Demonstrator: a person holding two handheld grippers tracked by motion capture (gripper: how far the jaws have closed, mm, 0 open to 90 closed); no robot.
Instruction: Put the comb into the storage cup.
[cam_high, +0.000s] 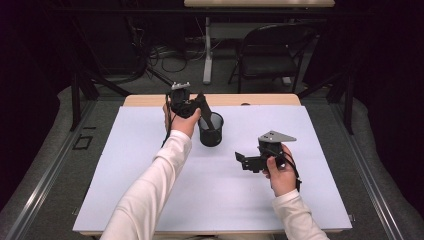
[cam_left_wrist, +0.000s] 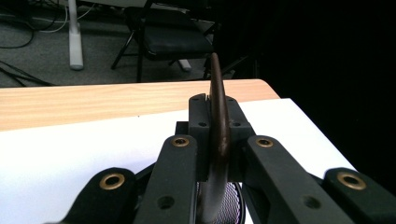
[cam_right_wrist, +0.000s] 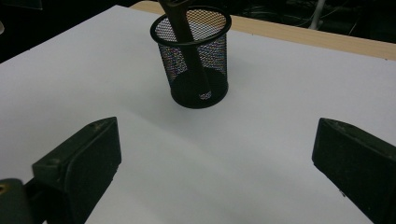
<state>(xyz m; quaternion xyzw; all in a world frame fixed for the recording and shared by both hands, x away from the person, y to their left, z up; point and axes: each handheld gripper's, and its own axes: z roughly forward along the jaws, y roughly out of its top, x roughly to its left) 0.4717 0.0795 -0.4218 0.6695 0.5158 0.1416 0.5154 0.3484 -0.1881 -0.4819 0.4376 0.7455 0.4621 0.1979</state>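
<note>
In the mesh cup (cam_right_wrist: 191, 56), utensil (cam_right_wrist: 187, 42), top cut off, tip blurred

The high view looks forward and down over the white sheet (cam_high: 215, 190); each gripper view rides low along its own jaws — both catch the mesh cup (cam_right_wrist: 194, 58), the left's almost on top of it.
</note>
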